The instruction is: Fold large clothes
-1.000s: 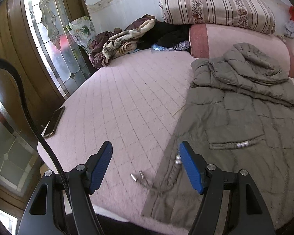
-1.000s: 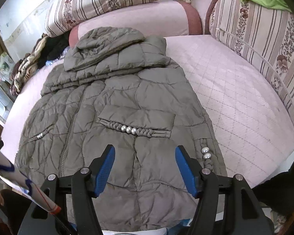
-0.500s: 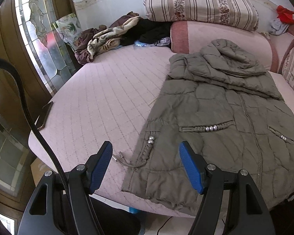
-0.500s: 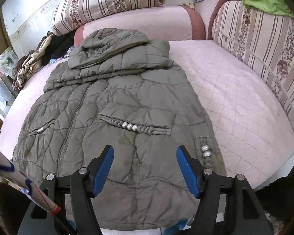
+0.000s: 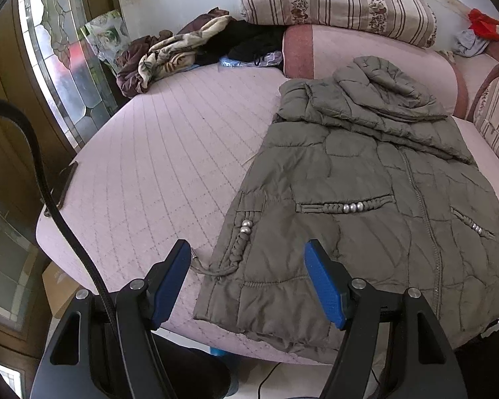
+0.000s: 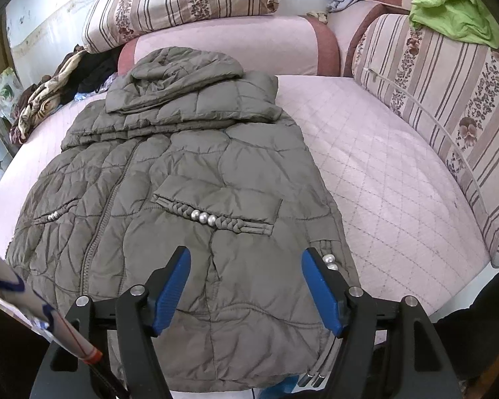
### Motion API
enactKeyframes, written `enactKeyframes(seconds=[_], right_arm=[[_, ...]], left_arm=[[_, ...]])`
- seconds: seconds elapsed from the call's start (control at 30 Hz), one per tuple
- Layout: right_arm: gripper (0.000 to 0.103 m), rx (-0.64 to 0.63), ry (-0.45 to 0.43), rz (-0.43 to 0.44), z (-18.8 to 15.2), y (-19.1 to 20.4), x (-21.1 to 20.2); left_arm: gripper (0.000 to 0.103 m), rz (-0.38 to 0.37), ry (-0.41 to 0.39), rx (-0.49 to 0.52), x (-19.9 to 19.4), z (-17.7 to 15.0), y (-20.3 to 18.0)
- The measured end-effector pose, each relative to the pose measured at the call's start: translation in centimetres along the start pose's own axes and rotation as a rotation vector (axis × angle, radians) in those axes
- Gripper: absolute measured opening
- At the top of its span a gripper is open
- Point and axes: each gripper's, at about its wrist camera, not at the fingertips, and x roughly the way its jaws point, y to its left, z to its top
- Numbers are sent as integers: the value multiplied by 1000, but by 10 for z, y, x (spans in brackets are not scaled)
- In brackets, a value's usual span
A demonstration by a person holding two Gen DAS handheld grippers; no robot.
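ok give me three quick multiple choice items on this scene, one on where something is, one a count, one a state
1. Where does the olive-grey quilted puffer coat lie?
A. flat on the pink quilted bed
B. hung on the door
C. bunched on the floor

2. How many silver beads sit in the braided trim of the pocket nearest the right gripper?
A. one
B. three
C. six

3. What state is the left gripper in?
A. shut on the coat's hem
C. shut on a phone
B. open, holding nothing

Answers: 1 A, the coat is spread front-up across the bed. 2 B, three round beads show side by side in the braid. 3 B, its blue pads stand apart above the coat's corner with nothing pressed between them.
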Motion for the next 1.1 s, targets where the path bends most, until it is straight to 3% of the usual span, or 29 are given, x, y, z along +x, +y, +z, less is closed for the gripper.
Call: enactKeyframes(seconds=[0.5,0.97,1.1], right_arm=[[75,1,12,-50,5,-3,10],[75,122,18,-91,10,-52,13],[77,165,21,-100,10,-70,14]], left_arm=[[70,-41,70,-33,27,-3,8],[70,-26,88,-31,36,-1,8],[70,-45,61,-39,32,2,13]])
